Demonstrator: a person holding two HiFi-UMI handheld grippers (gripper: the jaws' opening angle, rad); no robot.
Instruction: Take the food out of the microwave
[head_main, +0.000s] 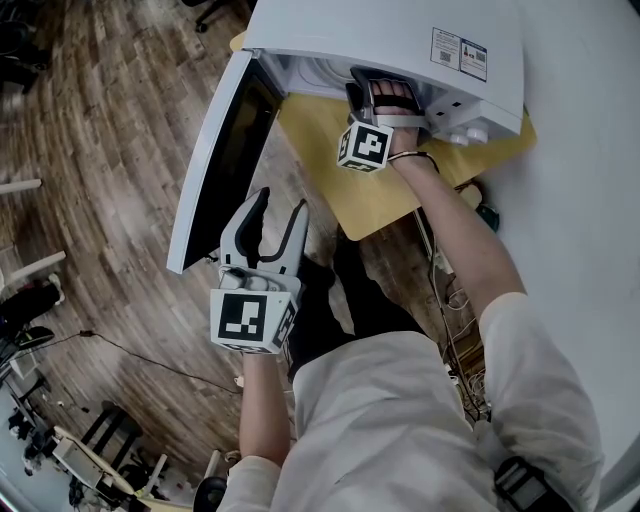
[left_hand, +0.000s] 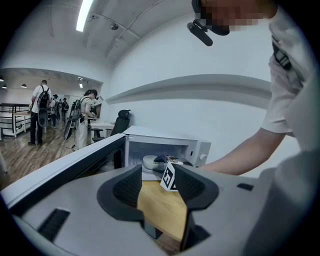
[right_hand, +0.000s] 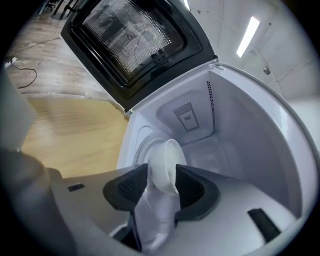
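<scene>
The white microwave (head_main: 400, 40) stands with its door (head_main: 225, 150) swung wide to the left. A white bowl (right_hand: 167, 160) sits upright on the turntable inside, and it also shows in the left gripper view (left_hand: 148, 161). My right gripper (head_main: 385, 95) reaches into the cavity, rolled onto its side. In its own view the right gripper (right_hand: 161, 172) has the bowl's near side between its pads, one jaw low and one over the rim, and I see no squeeze on it. The left gripper (head_main: 280, 205) hangs open and empty in front of the door, and it points at the microwave (left_hand: 159, 180).
The microwave rests on a yellow wooden board (head_main: 350, 190) on a white table (head_main: 590, 200). Cables (head_main: 455, 290) hang below the table edge. The open door blocks the left side of the opening. People stand far off in the room (left_hand: 40, 112).
</scene>
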